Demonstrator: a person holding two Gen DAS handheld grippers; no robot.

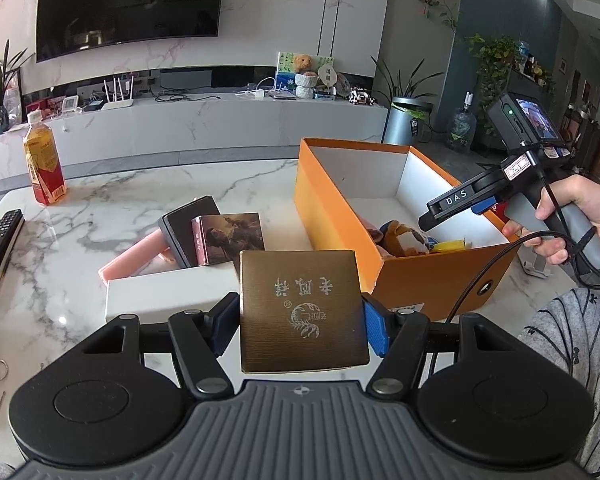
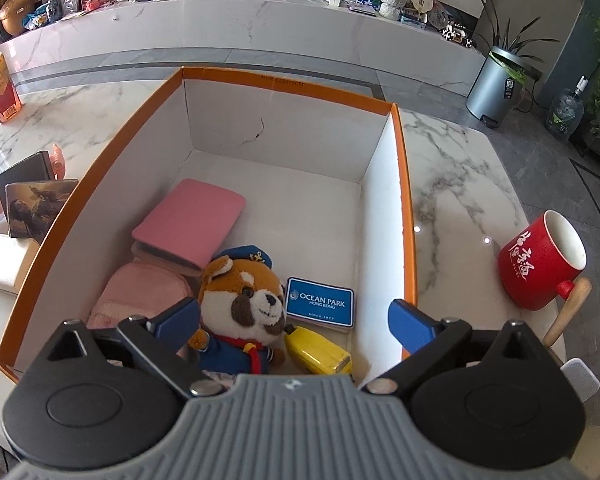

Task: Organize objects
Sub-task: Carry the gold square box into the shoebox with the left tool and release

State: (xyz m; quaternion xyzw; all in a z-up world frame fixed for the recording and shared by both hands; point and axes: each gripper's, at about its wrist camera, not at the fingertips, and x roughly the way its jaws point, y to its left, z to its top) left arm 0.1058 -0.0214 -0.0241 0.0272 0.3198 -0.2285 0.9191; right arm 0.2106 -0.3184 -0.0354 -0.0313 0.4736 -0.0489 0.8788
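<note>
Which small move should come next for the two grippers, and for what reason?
Probably lift the right gripper clear of the orange box: its jaws stand open over the plush toy, gripping nothing. The left gripper holds the brown box outside it, and there is bare floor at the far end.

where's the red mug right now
In the right wrist view the red mug lies tilted on the marble table, right of the orange box, outside it.
</note>
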